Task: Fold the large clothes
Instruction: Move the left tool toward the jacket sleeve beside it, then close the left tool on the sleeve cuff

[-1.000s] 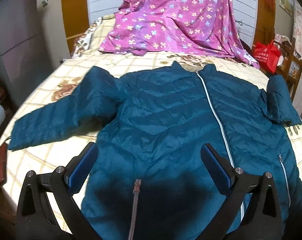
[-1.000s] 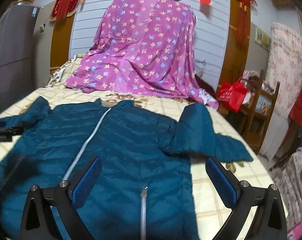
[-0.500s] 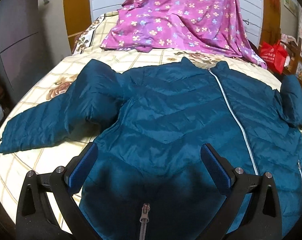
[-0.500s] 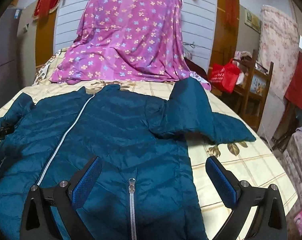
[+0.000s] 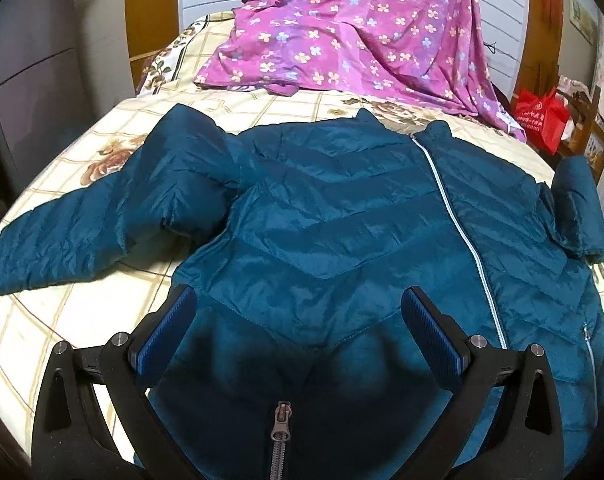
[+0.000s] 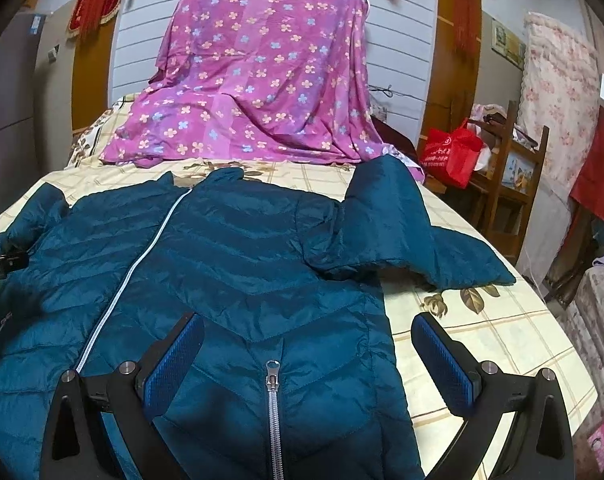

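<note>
Floral bedsheet (image 5: 82,312) under my teal puffer jacket (image 5: 321,220), hem cut off; purple cloth (image 6: 262,80) behind; left gripper (image 5: 298,320) and right gripper (image 6: 307,344) jaws gape apart.

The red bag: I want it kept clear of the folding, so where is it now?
The red bag sits off the bed's far right corner in the right wrist view, against a wooden rack, just right of the purple sheet and beyond the jacket's right sleeve.
</note>
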A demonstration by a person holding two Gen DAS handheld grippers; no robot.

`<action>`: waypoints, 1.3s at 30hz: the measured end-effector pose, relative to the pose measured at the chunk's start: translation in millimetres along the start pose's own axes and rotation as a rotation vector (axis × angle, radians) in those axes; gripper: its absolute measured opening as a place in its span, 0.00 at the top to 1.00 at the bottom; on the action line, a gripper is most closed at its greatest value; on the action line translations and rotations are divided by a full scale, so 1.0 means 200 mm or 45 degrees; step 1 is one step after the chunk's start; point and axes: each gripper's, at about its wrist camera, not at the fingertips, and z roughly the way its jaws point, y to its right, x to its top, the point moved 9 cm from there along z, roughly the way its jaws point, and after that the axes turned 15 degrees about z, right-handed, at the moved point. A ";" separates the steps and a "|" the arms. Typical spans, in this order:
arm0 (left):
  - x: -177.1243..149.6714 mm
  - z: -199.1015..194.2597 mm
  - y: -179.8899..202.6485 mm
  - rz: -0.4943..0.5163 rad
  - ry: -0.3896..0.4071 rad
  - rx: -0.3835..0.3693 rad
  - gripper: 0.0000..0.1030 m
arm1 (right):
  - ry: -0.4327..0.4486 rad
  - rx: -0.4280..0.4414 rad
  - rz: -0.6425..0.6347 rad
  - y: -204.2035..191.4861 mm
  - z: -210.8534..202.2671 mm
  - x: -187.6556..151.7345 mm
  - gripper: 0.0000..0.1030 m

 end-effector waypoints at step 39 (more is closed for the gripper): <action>-0.07 -0.26 -0.38 0.003 0.035 0.238 0.00 | -0.004 0.052 -0.039 -0.09 0.00 -0.05 0.00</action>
